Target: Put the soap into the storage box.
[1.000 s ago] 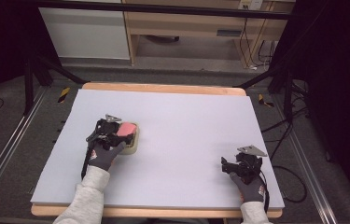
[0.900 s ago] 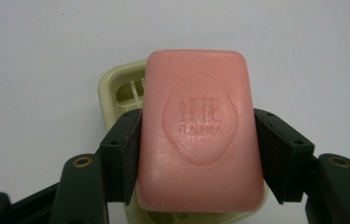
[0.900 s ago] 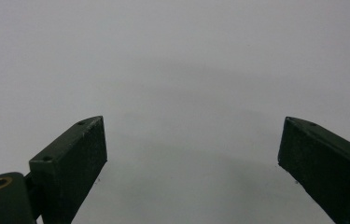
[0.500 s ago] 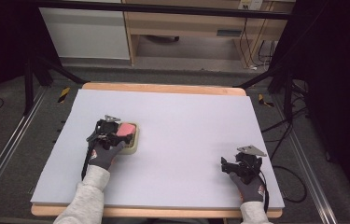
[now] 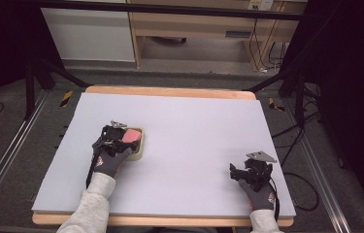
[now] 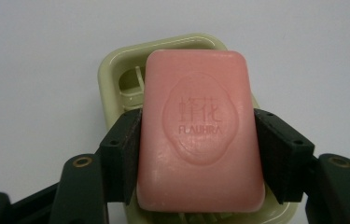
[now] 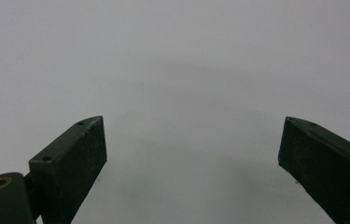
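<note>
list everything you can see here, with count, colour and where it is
soap bar: 1, pink, stamped FLAUHRA, over the dish, clamped between the left jaws
soap dish: 1, pale yellow-green, left part of the table, under the soap
table: 1, pale lavender-grey top with a wooden edge, centre
cabinet: 1, white, behind the table
left gripper: 1, black, shut on the soap bar
right gripper: 1, black, open over bare table at near right
gloved hands: 2, grey, near edge

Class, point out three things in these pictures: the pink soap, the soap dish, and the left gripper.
soap [image 6: 200, 135], left gripper view, on its stamped top face.
soap dish [image 6: 116, 60], left gripper view, on its far rim.
left gripper [image 5: 116, 137], high view, between its fingertips, shut on the soap.
</note>
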`<move>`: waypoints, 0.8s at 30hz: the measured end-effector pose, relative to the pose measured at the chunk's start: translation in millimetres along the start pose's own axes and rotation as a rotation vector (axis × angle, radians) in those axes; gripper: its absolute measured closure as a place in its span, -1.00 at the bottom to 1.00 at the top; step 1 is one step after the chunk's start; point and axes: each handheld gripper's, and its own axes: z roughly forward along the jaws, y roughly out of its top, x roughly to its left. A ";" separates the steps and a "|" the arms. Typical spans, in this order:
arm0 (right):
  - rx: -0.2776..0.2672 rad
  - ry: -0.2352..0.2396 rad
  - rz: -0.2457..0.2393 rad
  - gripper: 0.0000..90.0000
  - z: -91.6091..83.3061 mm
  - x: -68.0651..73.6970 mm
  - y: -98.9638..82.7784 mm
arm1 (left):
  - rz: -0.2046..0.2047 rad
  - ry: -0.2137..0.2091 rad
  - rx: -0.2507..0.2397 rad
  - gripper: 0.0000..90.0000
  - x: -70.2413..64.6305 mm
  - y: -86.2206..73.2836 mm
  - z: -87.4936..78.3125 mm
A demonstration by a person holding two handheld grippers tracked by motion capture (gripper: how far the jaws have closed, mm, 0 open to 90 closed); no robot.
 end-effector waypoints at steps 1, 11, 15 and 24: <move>0.000 0.000 0.000 -0.82 0.0 0.1 0.0 | 0.000 0.002 0.000 -0.17 -0.3 0.0 0.1; 0.002 -0.001 0.000 -0.82 0.2 0.0 0.0 | -0.008 0.011 -0.004 -0.17 -1.2 0.3 1.3; 0.002 -0.001 0.002 -0.82 0.1 -0.1 0.0 | -0.002 0.008 -0.003 -0.17 -1.0 0.3 1.4; 0.002 -0.003 -0.006 -0.82 0.3 0.1 -0.1 | -0.016 -0.025 -0.023 -0.20 1.4 3.0 -6.5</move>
